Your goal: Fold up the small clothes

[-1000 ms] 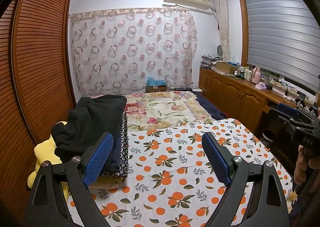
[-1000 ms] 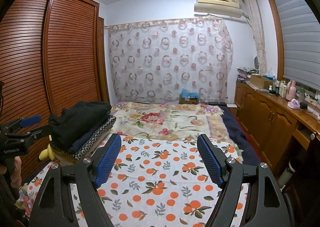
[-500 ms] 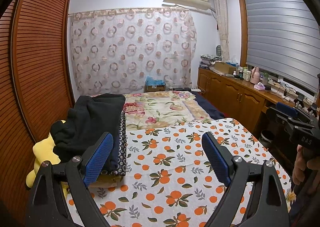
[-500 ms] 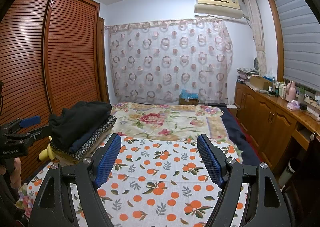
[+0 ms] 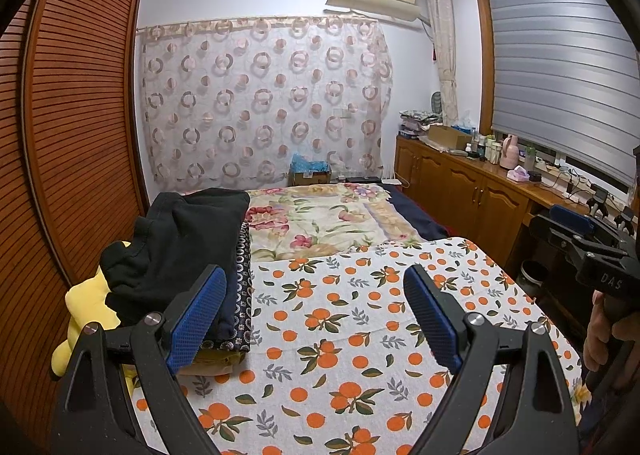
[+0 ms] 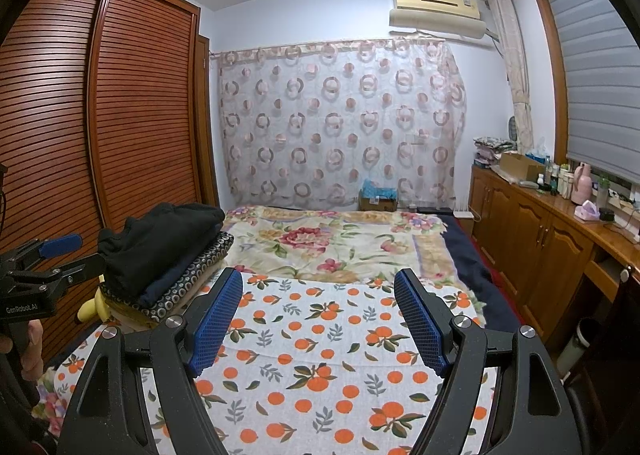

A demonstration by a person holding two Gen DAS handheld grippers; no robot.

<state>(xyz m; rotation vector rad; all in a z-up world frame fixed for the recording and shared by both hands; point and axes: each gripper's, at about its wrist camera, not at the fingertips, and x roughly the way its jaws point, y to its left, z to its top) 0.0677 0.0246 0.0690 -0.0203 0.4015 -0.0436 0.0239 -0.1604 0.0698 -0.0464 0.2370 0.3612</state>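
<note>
A stack of folded clothes lies at the left side of the bed, black garment on top, navy and patterned pieces under it; the same stack of folded clothes shows in the right wrist view. My left gripper hovers open above the orange-print sheet, its left pad just in front of the stack, nothing between the fingers. My right gripper is open too, over the orange-print sheet, empty. Each gripper appears at the other view's edge, held by a hand.
A yellow plush toy lies by the stack against the slatted wardrobe. A floral blanket covers the far half of the bed. A wooden cabinet with bottles and boxes runs along the right wall.
</note>
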